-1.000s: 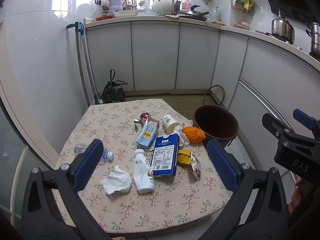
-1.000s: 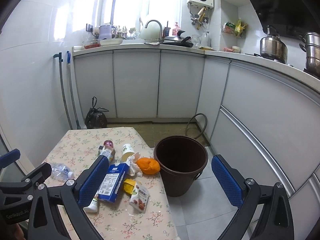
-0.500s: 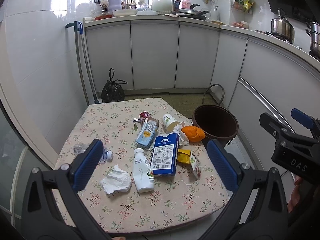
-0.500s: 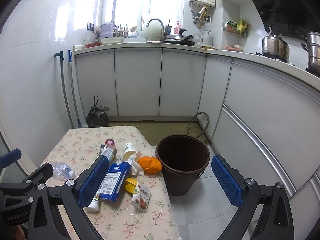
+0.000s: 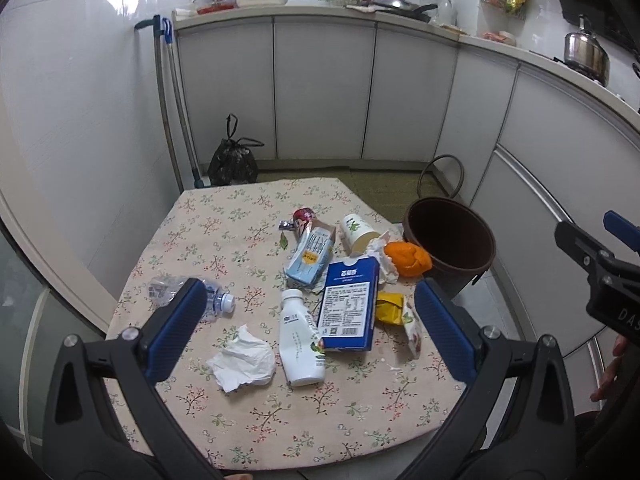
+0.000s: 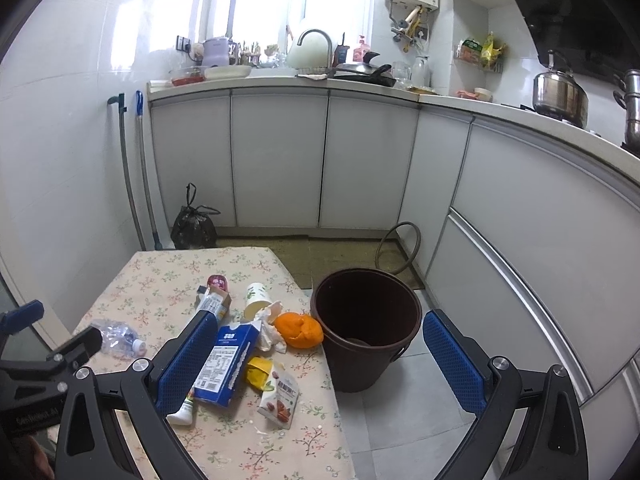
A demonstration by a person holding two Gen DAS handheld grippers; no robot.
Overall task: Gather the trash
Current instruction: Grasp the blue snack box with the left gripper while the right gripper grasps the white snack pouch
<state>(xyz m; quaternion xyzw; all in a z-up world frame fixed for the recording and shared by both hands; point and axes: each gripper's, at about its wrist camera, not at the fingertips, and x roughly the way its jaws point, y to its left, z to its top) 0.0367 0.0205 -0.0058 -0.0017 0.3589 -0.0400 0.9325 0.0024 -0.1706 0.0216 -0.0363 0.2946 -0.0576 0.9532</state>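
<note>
Trash lies on a floral-cloth table (image 5: 224,240): a blue carton (image 5: 350,304), a white bottle (image 5: 300,340), a crumpled tissue (image 5: 242,362), a crushed clear bottle (image 5: 188,294), a pale blue pouch (image 5: 312,254), a paper cup (image 5: 358,232), orange peel (image 5: 408,258) and a snack packet (image 6: 280,396). A brown bucket (image 6: 366,328) stands on the floor at the table's right edge. My left gripper (image 5: 310,330) hangs open above the near trash. My right gripper (image 6: 320,360) is open, held over the table's right edge and the bucket.
White kitchen cabinets (image 5: 320,88) run along the back and right. A tied black bag (image 5: 232,162) and two mop handles (image 5: 168,100) stand by the left wall. Grey floor (image 6: 404,412) lies open right of the table. A hand (image 5: 610,372) shows at the right.
Both grippers have drifted slightly, the left view closing in a little on the table. Both stay open and no trash has moved.
</note>
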